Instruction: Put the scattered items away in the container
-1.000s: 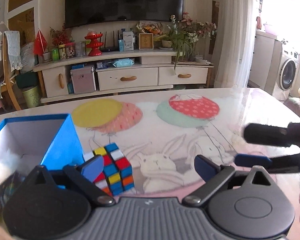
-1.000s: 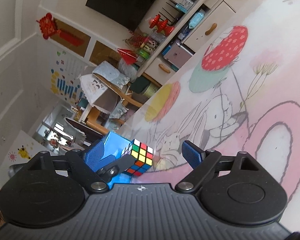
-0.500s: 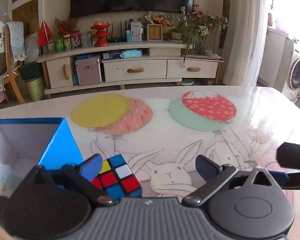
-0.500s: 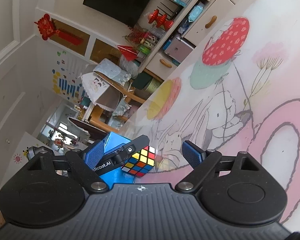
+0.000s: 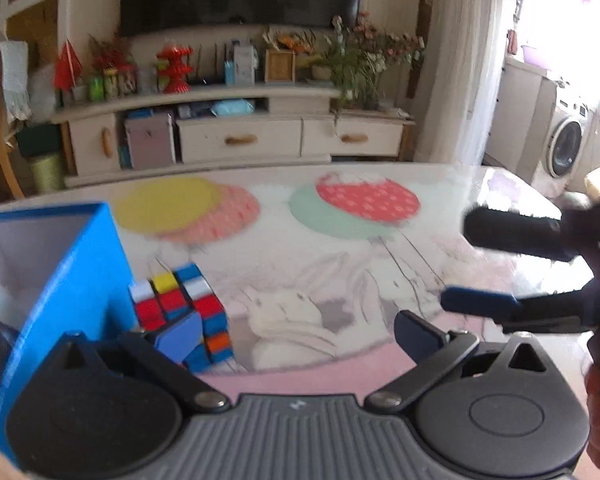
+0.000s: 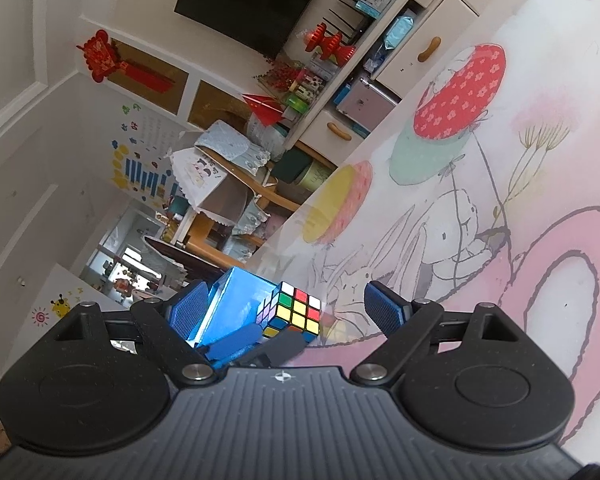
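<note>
Fingers of our left tool point(image 5: 296, 330) are opening, near their widest, with nothing pressed between the pads; the puzzle cube point(image 5: 184, 312) sits just ahead of the left finger point(image 5: 180, 334), which overlaps its lower face in the view, and we cannot tell whether it touches. Our right tool point(image 6: 286, 308) stands wide open and empty, hovering off to the side; from the left wrist camera its two fingers point(image 5: 480, 304) reach in from the right edge.

The cube rests on the worktop point(image 5: 300, 256), tight against the outer wall of the blue box point(image 5: 72, 280); we cannot tell whether they touch. The box's open top lies left of the cube and higher.

We judge the main risk to be the tight spot beside the box: closing here could jam the left finger on the wall, shove the box aside, or pinch the cube by a corner so that it twists free. The glossy cloth may also let it skid.

Open room lies right of the cube and toward the far edge, where the printed worktop is bare. The right tool crowds the near right side.
</note>
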A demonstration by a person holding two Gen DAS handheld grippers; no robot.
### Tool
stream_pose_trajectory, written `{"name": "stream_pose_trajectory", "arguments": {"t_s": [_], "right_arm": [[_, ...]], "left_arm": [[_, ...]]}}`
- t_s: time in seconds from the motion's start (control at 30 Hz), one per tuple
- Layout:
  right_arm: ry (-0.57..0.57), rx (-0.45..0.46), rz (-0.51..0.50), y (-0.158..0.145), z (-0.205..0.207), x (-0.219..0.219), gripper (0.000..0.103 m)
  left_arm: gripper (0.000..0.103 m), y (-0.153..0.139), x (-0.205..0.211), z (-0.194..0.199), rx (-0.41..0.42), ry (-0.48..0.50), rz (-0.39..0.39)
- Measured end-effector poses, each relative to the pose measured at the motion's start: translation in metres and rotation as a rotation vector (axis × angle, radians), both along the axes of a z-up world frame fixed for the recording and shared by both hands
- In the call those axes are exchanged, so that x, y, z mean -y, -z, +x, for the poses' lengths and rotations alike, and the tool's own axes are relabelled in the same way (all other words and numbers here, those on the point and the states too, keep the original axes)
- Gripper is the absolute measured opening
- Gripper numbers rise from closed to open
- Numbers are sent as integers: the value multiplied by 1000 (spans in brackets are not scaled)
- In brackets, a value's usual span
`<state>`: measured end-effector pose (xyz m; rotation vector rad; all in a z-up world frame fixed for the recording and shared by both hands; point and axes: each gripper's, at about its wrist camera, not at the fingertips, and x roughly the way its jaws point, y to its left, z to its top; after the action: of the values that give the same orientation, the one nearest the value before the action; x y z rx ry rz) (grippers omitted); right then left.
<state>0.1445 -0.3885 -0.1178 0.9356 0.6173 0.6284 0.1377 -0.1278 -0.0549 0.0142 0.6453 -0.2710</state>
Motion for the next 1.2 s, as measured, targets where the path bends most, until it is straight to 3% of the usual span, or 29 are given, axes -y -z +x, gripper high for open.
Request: {"name": "stream_pose_trajectory", "arguments": {"t_s": [0.2, 0.37, 0.6, 0.73, 0.8, 0.97, 1.2], "right_arm": [[-19, -28, 17, 7, 16, -5, 103], [-75, -30, -72, 5, 43, -28, 103], [-242, -28, -163, -1, 81, -80, 103], [-263, 13, -319, -14, 95, -103, 103], [-280, 24, -347, -19, 102, -108, 103], [-380, 17, -199, -17, 118, -115, 103], [-499, -36, -94, -4, 127, -121, 103]], "left_arm": [[102, -5, -13, 16, -21, -64, -2], [102, 4, -20, 2, -57, -77, -13], [102, 22, -24, 2, -125, -40, -15], [102, 27, -27, 6, -132, -30, -47], [102, 28, -31, 9, -126, -22, -85], [102, 30, -33, 15, -121, -4, -140], [102, 36, -32, 19, -132, 35, -159]]}}
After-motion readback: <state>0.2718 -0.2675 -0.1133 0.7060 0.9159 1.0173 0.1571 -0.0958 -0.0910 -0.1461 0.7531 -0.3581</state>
